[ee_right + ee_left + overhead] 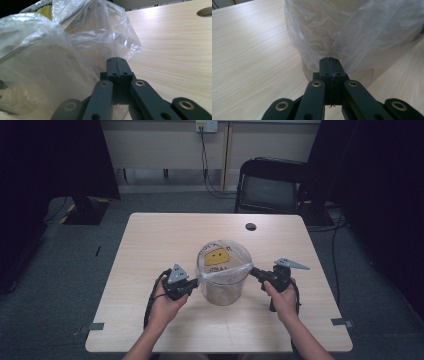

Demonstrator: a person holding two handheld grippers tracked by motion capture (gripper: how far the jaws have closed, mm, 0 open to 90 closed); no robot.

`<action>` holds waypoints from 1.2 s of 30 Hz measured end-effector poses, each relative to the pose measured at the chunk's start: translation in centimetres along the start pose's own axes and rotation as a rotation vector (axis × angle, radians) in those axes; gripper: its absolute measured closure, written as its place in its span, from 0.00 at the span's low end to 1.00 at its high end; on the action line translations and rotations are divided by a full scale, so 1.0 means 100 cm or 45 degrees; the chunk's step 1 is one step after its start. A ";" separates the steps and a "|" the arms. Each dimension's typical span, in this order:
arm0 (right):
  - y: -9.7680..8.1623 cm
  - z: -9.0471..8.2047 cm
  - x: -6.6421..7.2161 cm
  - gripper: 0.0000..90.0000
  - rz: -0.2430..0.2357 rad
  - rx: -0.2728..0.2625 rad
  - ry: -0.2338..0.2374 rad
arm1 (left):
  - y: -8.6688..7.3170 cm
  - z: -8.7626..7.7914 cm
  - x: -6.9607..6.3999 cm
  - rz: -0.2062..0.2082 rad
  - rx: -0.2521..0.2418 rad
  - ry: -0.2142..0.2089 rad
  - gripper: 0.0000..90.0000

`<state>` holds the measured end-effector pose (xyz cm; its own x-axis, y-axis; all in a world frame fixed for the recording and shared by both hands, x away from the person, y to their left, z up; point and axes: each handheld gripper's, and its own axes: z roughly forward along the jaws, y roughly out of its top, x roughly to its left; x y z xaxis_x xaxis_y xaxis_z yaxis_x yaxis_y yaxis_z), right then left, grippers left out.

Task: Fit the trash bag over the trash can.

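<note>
Two grippers, one bag: the left gripper [194,284] and the right gripper [256,272] sit on opposite sides of a small round translucent plastic bin [223,290] standing near the middle of the pale wood-grain table [150,245], and each has its jaws clamped tight on a pinch of the thin clear plastic bag [225,265] that lines it. In the left gripper view the black jaws meet with a fold of film [352,37] caught at the tips, just where the bag drapes down the bin's outer wall; the right gripper view shows the same deal, jaws closed on a crinkled flap [125,42] at the rim. My read on the why: holding opposite edges keeps the mouth of the bag spread and taut over the rim, so it can either be seated down around the bin or lifted out evenly (can't say which from a single moment). Both hands are wrapped around the gripper handles, forearms coming in low and roughly symmetric. The bin stands upright, long axis vertical, mouth pointing straight up, and there's something yellow with dark marks [218,258] on the far inside wall, maybe a printed face, but it's too blurry through the film to be sure.
</note>
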<state>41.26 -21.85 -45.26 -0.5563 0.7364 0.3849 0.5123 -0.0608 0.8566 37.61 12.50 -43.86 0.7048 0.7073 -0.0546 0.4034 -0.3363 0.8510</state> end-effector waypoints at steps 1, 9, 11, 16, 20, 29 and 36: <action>0.000 0.000 -0.001 1.00 0.001 -0.014 -0.003 | 0.000 -0.001 0.001 -0.018 0.006 -0.012 1.00; 0.007 -0.020 0.004 0.95 -0.022 -0.026 -0.019 | -0.001 -0.030 0.001 -0.105 -0.030 -0.064 0.75; 0.010 -0.026 0.004 0.95 -0.022 -0.030 -0.020 | -0.003 -0.039 0.000 -0.097 -0.044 -0.077 0.67; 0.010 -0.038 0.004 0.79 -0.059 -0.015 -0.061 | -0.002 -0.058 0.005 -0.151 -0.083 -0.068 0.50; 0.014 -0.048 0.004 0.66 -0.079 -0.038 -0.063 | 0.003 -0.066 0.006 -0.170 -0.123 -0.070 0.46; 0.000 -0.037 0.029 0.54 -0.163 0.109 0.005 | 0.010 -0.064 -0.004 -0.131 -0.129 -0.098 0.38; -0.008 -0.025 0.037 0.52 -0.182 0.170 0.017 | 0.017 -0.058 -0.011 -0.070 -0.142 -0.123 0.37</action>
<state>37.17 -20.70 -43.65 -0.6378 0.7220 0.2683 0.5093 0.1341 0.8501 34.17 14.76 -39.29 0.7385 0.6577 -0.1485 0.3794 -0.2233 0.8979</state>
